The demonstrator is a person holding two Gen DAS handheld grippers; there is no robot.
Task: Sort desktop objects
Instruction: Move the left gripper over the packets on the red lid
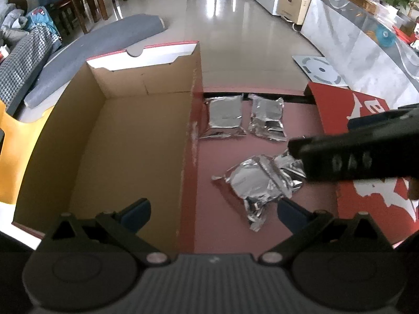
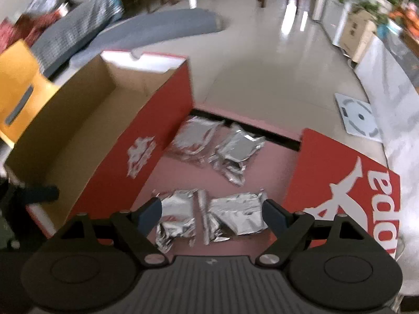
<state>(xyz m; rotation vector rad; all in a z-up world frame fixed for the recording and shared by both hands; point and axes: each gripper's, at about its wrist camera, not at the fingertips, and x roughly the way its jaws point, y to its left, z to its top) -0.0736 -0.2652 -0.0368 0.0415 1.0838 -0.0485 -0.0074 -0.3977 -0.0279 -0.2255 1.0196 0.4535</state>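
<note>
The right gripper (image 2: 210,214) is nearest the work: its fingers (image 2: 149,213) stand wide, one on each side of the near pair of foil packets (image 2: 209,217), which lie on the pink desk (image 2: 275,157) near its front edge; whether the pads touch the foil I cannot tell. The pair's long axis runs across, from finger to finger, so a closing squeeze would likely crumple it lengthwise. The left gripper (image 1: 213,210) hovers with fingers wide and empty, over the right wall of the open cardboard box (image 1: 117,136). Toward the desk's far edge lie two more foil packets (image 2: 217,147), making four. One box, one red lid (image 2: 340,178) at right.
</note>
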